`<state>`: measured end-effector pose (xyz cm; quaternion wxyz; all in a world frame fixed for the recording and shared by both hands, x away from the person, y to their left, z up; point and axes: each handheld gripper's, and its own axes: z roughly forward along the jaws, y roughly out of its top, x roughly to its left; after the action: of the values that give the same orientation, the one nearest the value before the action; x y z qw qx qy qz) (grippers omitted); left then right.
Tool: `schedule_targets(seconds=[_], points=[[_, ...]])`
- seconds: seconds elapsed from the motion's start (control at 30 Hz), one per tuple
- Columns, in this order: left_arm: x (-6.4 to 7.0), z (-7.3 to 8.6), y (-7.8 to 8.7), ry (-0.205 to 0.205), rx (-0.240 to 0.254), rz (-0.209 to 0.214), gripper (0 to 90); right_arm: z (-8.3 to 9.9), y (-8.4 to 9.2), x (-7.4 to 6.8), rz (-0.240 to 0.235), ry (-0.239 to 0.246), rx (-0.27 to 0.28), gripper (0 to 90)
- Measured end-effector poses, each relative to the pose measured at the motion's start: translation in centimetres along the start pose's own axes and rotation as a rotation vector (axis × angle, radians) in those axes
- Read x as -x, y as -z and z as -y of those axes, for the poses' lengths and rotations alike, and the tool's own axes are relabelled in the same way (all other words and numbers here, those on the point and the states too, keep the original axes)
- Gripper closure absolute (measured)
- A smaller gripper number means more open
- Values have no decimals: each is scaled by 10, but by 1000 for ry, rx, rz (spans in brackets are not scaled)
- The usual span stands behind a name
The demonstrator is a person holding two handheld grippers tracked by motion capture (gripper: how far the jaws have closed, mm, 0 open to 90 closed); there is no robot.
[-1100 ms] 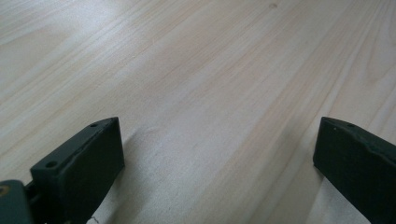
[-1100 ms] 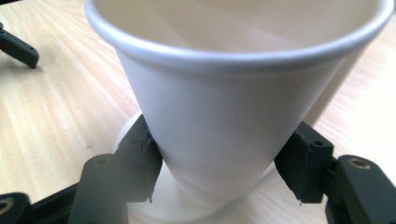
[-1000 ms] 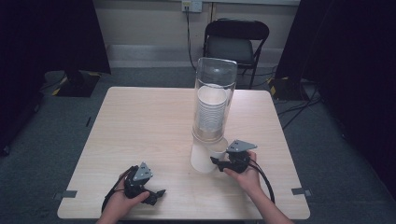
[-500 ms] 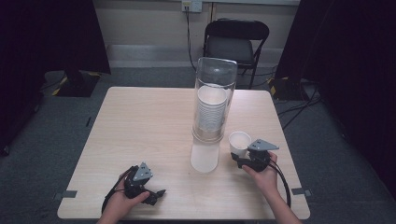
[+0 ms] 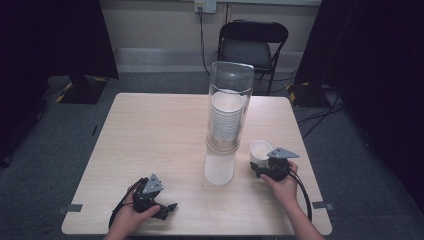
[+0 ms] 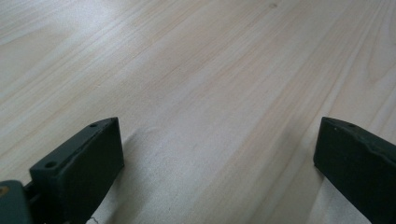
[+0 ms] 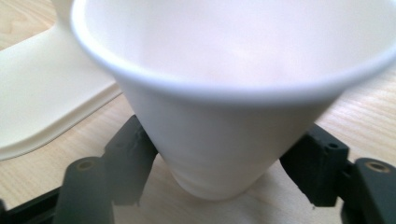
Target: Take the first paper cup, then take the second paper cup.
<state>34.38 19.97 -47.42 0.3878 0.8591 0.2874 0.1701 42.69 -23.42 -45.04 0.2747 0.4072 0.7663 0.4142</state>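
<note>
White foam or thin paper, by the look of it: the cup (image 7: pixel 224 93) stands upright on the table (image 7: pixel 359 107) between the jaws of the right gripper (image 7: pixel 219 168), its narrow base low in the gap. The jaws have just been opening, and the pads now flank the cup's lower wall with no clear squeeze, so I read it as let go, though the left pad sits very close. I judge the cup very light, easily crushed or tipped, and slick on its tapered side; the lower wall, taken gently, is the sound place to hold it. Beyond it to the gripper's left stands the clear dispenser tube (image 5: pixel 228 107) with its stack of cups (image 5: pixel 225 120). The left gripper (image 6: pixel 219 154) rests unclenched over bare wood, nothing between its jaws.
</note>
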Motion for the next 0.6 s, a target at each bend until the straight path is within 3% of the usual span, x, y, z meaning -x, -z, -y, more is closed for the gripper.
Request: schedule_targets(seconds=[0.17, 0.43, 0.53, 0.6], points=[[0, 0, 0, 4, 3, 0, 9, 0, 3, 2, 13, -19, 5, 181], [0, 0, 0, -2, -2, 0, 9, 5, 17, 1, -10, -30, 20, 149], [0, 0, 0, -2, -1, 0, 9, 10, 28, -2, 8, 0, 9, 143], [0, 0, 0, -1, -1, 0, 9, 11, 38, -4, -8, 12, 14, 142]])
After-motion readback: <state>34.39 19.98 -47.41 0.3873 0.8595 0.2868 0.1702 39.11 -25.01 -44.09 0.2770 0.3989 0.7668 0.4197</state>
